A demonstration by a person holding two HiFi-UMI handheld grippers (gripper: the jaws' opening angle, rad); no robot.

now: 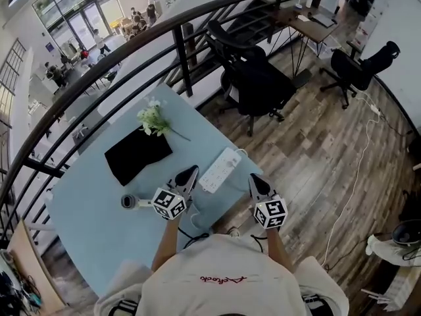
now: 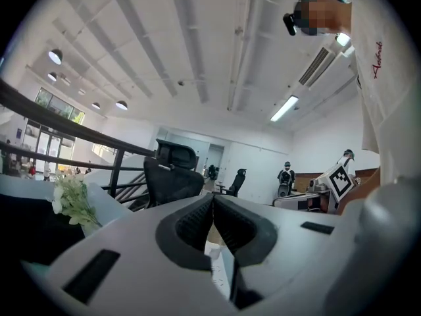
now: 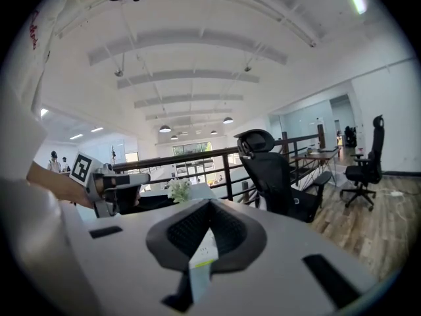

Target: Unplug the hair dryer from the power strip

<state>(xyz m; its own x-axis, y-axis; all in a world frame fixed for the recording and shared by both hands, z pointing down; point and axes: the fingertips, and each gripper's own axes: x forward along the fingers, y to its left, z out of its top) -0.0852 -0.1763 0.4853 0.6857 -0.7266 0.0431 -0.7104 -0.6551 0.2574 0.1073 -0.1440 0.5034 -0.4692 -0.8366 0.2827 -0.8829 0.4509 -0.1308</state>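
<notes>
Both arms reach forward over the blue desk, side by side. The left hand-held gripper is squeezed closed with nothing in it. So is the right hand-held gripper. The white power strip lies on the desk between their tips, closer to the left one. The hair dryer lies just left of the left hand-held gripper.

Power strip on the table, mat left of it, flowers behind the mat, hair dryer in front.
</notes>
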